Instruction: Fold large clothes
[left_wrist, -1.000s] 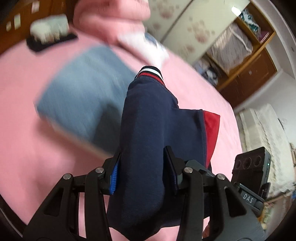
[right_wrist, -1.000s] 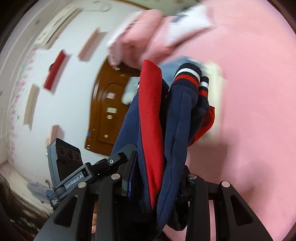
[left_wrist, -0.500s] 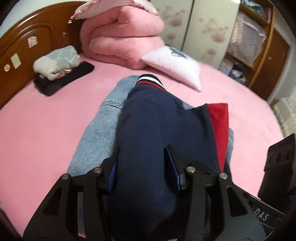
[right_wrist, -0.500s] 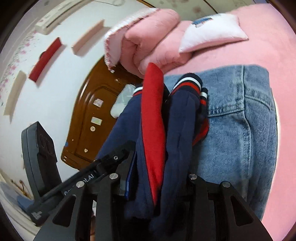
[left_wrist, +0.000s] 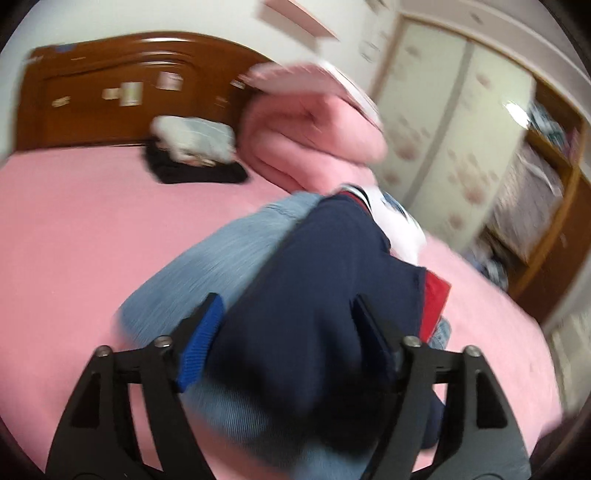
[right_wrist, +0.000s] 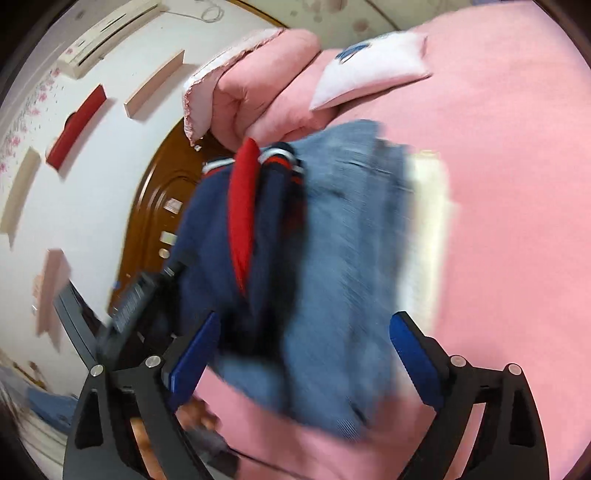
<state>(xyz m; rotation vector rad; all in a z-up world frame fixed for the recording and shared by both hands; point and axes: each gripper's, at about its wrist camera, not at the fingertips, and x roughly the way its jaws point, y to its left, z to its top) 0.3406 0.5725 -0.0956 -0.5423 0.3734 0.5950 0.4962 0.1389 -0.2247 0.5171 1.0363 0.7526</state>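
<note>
A folded navy garment with red lining and striped cuffs lies on top of folded blue jeans on the pink bed. My left gripper is open, its fingers spread on either side of the navy garment. In the right wrist view the navy garment rests on the jeans. My right gripper is open and wide, with the clothes lying between and beyond its fingers. Both views are motion-blurred.
The pink bed fills the view. A folded pink quilt, a white pillow and a small stack of folded clothes lie near the brown headboard. Wardrobes stand beyond the bed.
Both grippers have opened and let go of the navy garment, which now lies on the jeans. Both have drawn back a little.
</note>
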